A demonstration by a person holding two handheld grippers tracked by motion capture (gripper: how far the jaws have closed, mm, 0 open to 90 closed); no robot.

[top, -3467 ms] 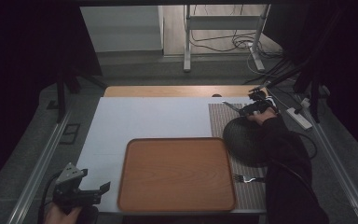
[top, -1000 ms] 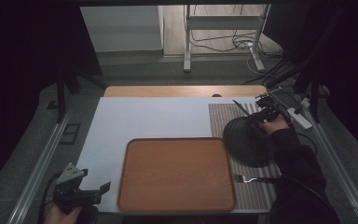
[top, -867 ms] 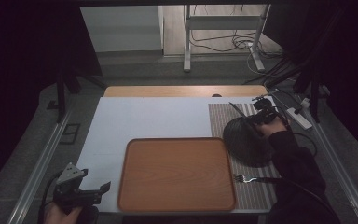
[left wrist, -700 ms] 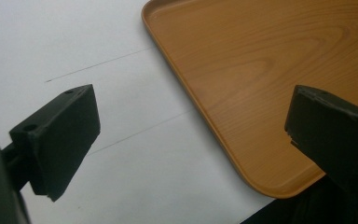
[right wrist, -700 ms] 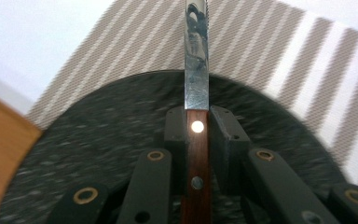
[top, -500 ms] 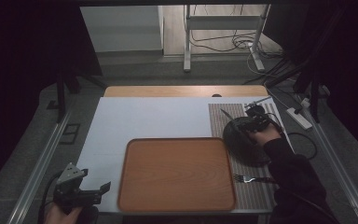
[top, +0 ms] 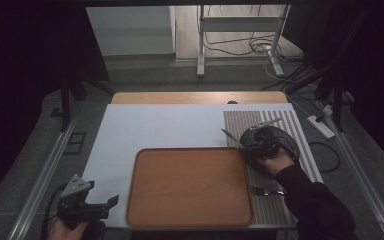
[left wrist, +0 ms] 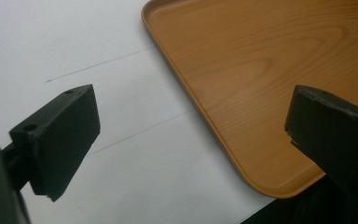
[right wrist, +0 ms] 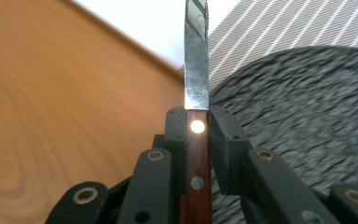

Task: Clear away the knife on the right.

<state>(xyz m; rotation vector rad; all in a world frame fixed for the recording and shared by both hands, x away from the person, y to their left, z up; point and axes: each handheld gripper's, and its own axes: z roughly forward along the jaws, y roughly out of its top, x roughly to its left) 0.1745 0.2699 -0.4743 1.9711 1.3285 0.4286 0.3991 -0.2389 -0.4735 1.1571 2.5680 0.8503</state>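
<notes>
The high view is dim overall, with near-black surroundings at left and right; the white table sheet (top: 160, 127) and the far floor are the brightest areas. In the right gripper view, glare marks the knife (right wrist: 196, 70) blade and a handle rivet, and the dark plate (right wrist: 307, 116) is motion-blurred. The left gripper view is evenly lit; its near jaws are slightly soft.

The right tool (top: 254, 145), gripping the knife (right wrist: 196, 56), has moved from the mat's far edge toward the tray (top: 190, 185).
</notes>
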